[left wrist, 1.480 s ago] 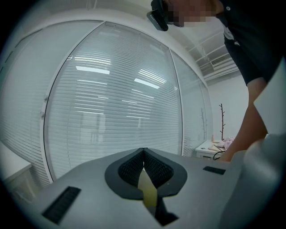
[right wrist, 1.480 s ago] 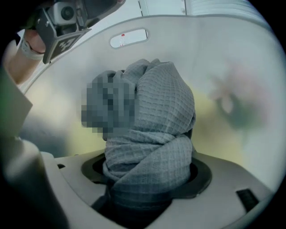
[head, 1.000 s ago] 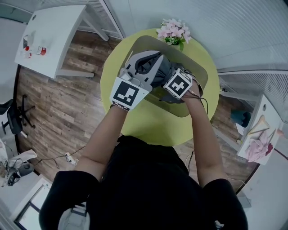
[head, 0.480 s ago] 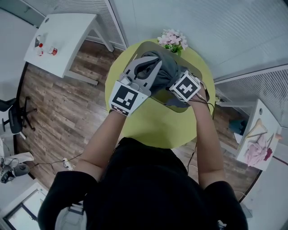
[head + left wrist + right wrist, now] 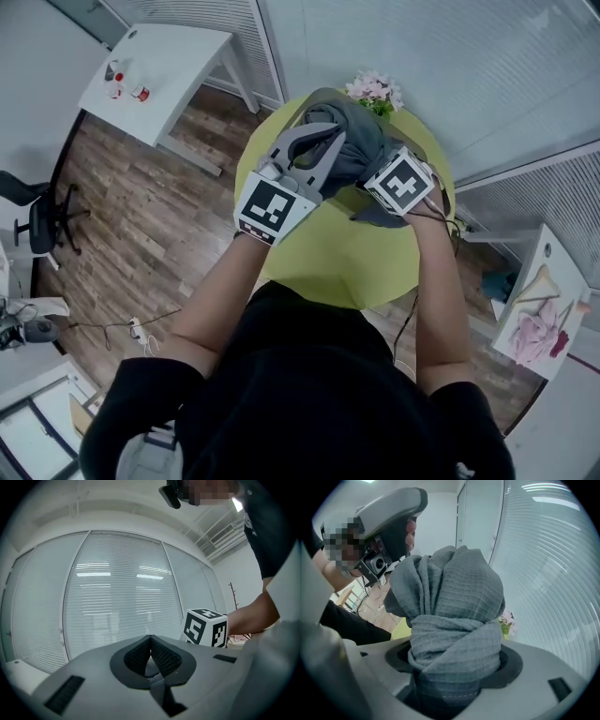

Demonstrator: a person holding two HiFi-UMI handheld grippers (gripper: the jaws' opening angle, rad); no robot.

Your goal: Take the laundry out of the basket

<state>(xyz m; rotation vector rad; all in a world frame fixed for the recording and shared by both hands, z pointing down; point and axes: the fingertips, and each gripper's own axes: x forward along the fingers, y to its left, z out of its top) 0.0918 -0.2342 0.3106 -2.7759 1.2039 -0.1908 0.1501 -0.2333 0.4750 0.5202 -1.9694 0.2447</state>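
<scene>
Laundry (image 5: 352,141), a bunched grey cloth, is held above the twelve o'clock part of the round green worktop (image 5: 328,253), clamped in the right hand-held gripper (image 5: 454,665). At the bundle's nine o'clock, the left hand-held gripper (image 5: 150,641) has its jaws together, empty.

Basket (image 5: 382,218) mostly hidden beneath grey cloth (image 5: 354,141); only sliver shows at cloth's 5 o'clock. Small items (image 5: 139,92) on white table (image 5: 178,56), 10 o'clock: too small to tell. Office chair (image 5: 42,217), 9 o'clock: cut by edge.
</scene>
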